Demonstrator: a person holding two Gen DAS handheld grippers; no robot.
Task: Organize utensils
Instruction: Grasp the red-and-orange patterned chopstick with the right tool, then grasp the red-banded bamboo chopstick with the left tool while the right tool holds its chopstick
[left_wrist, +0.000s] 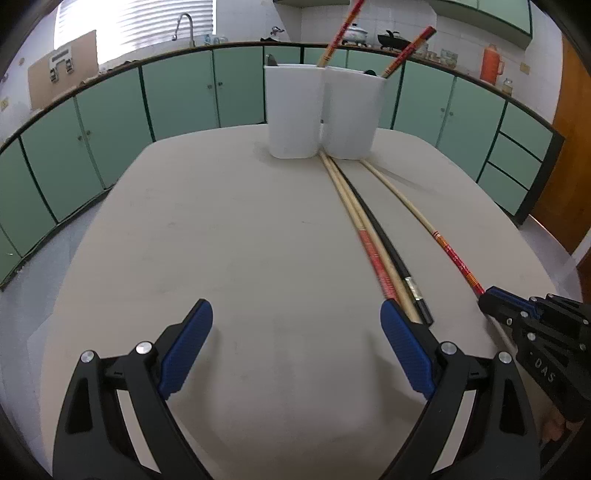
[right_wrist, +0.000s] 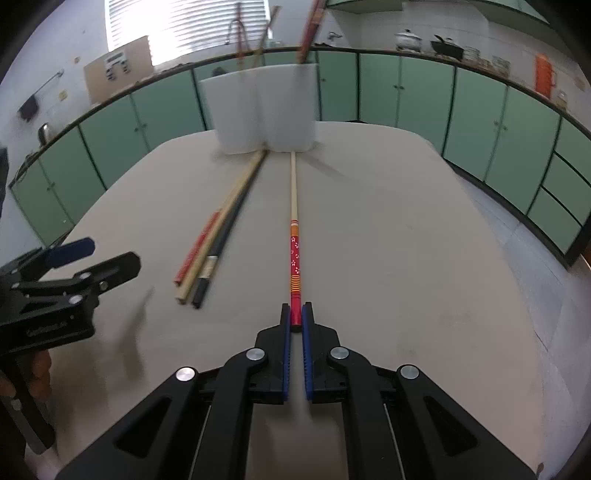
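Observation:
A double white utensil holder stands at the far side of the table, with chopsticks sticking out of both cups. In the right wrist view my right gripper is shut on the red patterned end of a single chopstick that lies pointing at the holder. Three more chopsticks, one red-ended, one plain wood and one black, lie side by side to its left. My left gripper hovers open over bare table, its right finger close beside the ends of those three.
The pale table is ringed by green kitchen cabinets. A sink tap, pots and an orange flask stand on the counter behind. A hand shows under each gripper at the frame edges.

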